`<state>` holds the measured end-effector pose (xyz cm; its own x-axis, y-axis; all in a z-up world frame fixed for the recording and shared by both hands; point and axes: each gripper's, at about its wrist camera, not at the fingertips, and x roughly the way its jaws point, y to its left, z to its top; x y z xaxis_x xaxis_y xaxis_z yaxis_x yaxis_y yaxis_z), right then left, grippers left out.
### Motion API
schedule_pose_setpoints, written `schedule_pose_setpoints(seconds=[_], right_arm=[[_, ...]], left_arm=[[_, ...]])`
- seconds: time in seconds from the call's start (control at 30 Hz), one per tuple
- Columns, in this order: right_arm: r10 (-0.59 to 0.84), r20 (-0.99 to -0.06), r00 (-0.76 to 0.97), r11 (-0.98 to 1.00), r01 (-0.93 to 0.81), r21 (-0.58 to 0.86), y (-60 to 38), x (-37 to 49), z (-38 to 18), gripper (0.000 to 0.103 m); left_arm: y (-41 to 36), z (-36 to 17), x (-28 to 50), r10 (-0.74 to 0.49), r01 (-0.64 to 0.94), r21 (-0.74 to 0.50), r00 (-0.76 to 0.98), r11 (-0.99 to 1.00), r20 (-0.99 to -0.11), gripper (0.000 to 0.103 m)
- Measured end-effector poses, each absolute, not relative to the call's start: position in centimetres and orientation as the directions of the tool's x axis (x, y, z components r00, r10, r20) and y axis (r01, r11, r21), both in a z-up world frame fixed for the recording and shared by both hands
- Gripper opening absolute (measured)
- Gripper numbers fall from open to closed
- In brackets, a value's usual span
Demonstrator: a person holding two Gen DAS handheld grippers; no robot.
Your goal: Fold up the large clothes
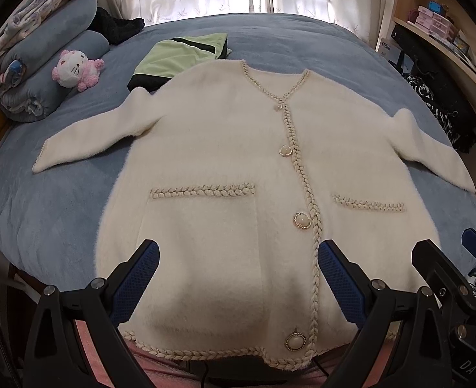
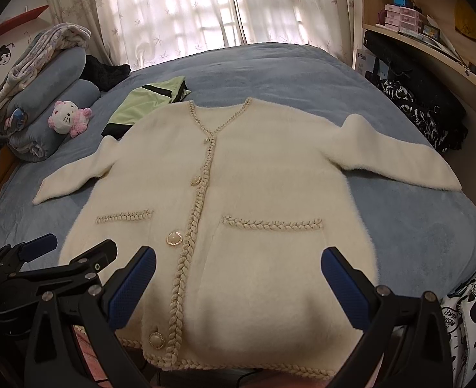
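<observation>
A cream fuzzy cardigan [image 1: 225, 148] [image 2: 263, 174] with braided trim, pearl buttons and two pockets lies flat, front up, on the blue bed [image 1: 44, 220] [image 2: 415, 220], both sleeves spread outward. Its hem hangs over the near bed edge. My left gripper [image 1: 238, 258] hovers open above the hem, left of the button placket. My right gripper [image 2: 238, 265] is open over the right pocket area, holding nothing. In the left wrist view the right gripper [image 1: 448, 252] shows at the right edge; in the right wrist view the left gripper [image 2: 73, 250] shows at the left.
A folded green and black garment [image 1: 186, 56] [image 2: 144, 103] lies beyond the collar. Rolled blue blankets [image 1: 47, 64] and a pink plush cat [image 1: 76, 69] [image 2: 66, 118] sit at the far left. Dark clothes [image 1: 438, 103] and shelves [image 2: 431, 32] stand on the right; curtains [image 2: 205, 6] behind.
</observation>
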<state>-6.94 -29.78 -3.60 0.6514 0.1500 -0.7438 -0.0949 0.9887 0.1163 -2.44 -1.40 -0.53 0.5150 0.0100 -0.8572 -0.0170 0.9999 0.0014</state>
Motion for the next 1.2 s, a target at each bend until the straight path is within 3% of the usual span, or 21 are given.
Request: schedule_pose_setpoints(seconds=[0.87, 1.2], right_arm=[[0.155, -0.7, 0.697, 0.988, -0.09, 0.129, -32.9, -4.3, -2.3, 0.102], [0.005, -0.63, 0.777, 0.996, 0.05, 0.07, -39.6, 0.4, 0.4, 0.102]], left_arm=[[-6.3, 1.5, 1.8, 0.006, 0.077, 0.061, 0.571, 0.995, -0.821, 0.097], [-12.3, 4.7, 6.8, -0.045, 0.162, 0.088, 0.673, 0.983, -0.738, 0.098]])
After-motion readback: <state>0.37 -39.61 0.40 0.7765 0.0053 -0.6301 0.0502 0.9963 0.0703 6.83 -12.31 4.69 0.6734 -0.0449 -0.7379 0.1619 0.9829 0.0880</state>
